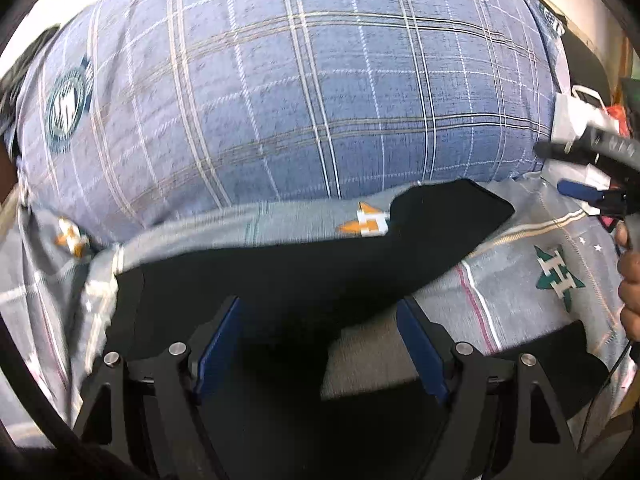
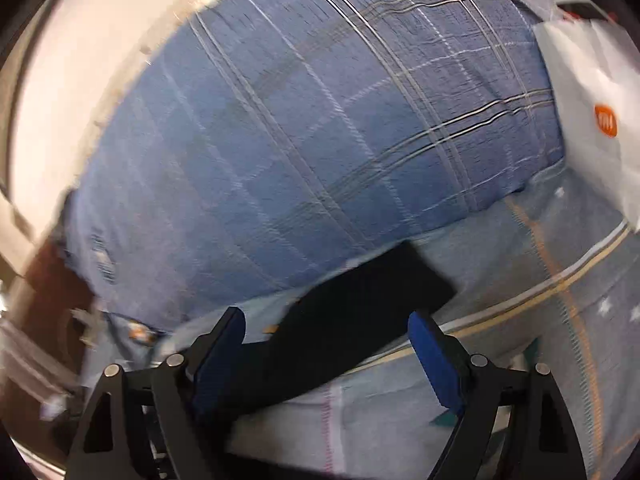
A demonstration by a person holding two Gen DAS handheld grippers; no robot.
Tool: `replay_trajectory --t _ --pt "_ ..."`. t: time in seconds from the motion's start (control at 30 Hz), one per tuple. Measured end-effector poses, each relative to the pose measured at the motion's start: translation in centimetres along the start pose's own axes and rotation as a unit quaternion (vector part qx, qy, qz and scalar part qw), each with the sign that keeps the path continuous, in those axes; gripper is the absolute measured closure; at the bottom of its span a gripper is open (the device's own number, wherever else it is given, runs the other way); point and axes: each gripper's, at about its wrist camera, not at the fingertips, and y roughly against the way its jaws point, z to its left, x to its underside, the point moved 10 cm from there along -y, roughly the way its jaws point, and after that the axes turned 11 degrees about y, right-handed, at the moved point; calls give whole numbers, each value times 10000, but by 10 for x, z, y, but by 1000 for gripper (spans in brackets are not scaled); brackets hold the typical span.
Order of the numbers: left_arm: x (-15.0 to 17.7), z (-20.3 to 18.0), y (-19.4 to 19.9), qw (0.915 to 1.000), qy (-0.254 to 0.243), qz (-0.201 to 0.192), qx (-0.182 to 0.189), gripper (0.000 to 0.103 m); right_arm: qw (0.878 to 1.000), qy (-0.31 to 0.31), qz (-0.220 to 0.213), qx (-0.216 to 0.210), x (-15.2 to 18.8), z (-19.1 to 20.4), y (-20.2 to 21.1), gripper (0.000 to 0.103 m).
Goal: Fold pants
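The black pants (image 1: 320,264) lie on a grey patterned bedsheet (image 1: 520,280), their far end reaching toward a blue plaid pillow (image 1: 300,100). My left gripper (image 1: 320,344) is open, its blue pads either side of the near part of the pants, just above the cloth. In the right wrist view the pants (image 2: 352,320) run as a dark band from near left to the middle. My right gripper (image 2: 328,352) is open over that band, not closed on it. The right gripper also shows in the left wrist view (image 1: 592,184) at the far right.
The big plaid pillow (image 2: 320,140) fills the far side. A white paper bag with an orange logo (image 2: 592,112) stands at the right of the pillow. A pale wall (image 2: 80,60) and a dark bed edge are at the left.
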Motion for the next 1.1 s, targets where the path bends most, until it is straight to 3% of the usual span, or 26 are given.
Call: replay_trajectory --t 0.1,0.2,0.33,0.47,0.57,0.73,0.87,0.9,0.93,0.97,1.0,1.1 --pt "-21 -15 -6 9997 -232 -35 100 24 9987 -15 419 279 10 -18 -19 17" --pt "-37 -20 -24 9996 4 -17 277 24 9969 -182 672 357 19 -34 -31 18" --pt "-24 -13 -52 9979 177 487 382 24 9957 -264 839 303 21 -51 -48 28" --pt "-15 9 -63 9969 376 651 219 24 9936 -325 1016 362 19 -65 -72 39" --pt "-15 18 -64 9943 646 770 355 24 9914 -548 1185 128 9 -72 -97 42" --pt "-19 24 -63 9946 689 703 324 24 9811 -1013 1636 -184 -4 -83 -143 41" --pt "-19 21 -64 9939 687 761 403 24 9830 -444 1761 261 -10 -68 -163 41" --pt "-19 19 -64 9941 657 761 413 24 9817 -166 1828 498 -7 -63 -163 52" --pt "-18 18 -63 9944 620 754 414 24 9767 172 1942 893 -3 -62 -163 77" --pt "-18 16 -61 9945 600 745 424 24 9732 424 1923 1185 -1 -58 -159 82" --pt "-17 14 -59 9945 580 740 464 24 9731 439 1930 1176 1 -53 -153 94" --pt "-17 9 -51 9946 504 701 571 24 9787 469 1602 1196 -3 -41 -116 96"
